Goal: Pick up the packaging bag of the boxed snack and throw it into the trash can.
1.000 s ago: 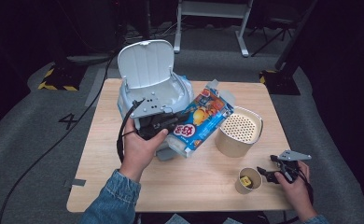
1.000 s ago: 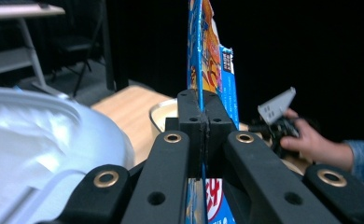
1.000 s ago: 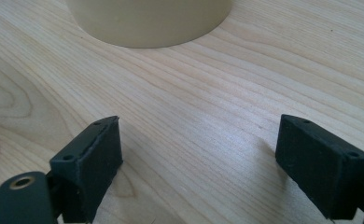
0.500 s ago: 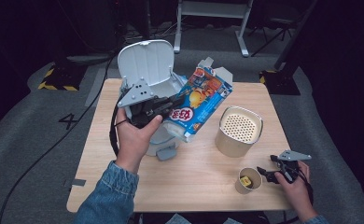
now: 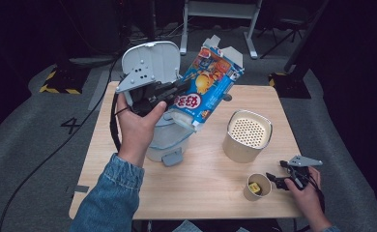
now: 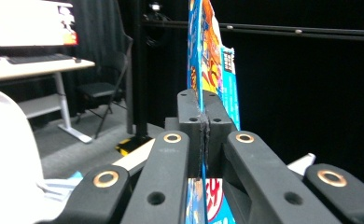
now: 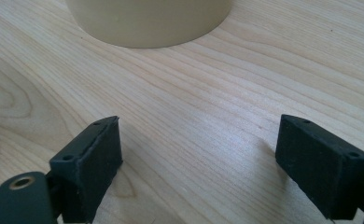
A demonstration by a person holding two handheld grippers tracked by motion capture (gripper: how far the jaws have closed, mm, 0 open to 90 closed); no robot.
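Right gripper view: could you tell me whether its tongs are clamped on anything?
No, the right tongs stand wide open over the bare wooden table.

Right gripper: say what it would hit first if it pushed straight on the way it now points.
Probably the small paper cup: in the high view the right gripper sits open on the table, pointing at it. Its own view suggests the beige perforated canister instead; depth is unclear.

A dim recording studio or lab, not a home.

From my feed, black curtains [image 6: 301, 84] hang beyond the left tongs, a desk [image 6: 35, 67] and folding chair [image 6: 98, 91] stand to their left, and grey carpet [image 5: 41, 145] with hazard tape [image 5: 61, 89] and cables [image 5: 56, 150] surrounds my wooden table [image 5: 210, 193].
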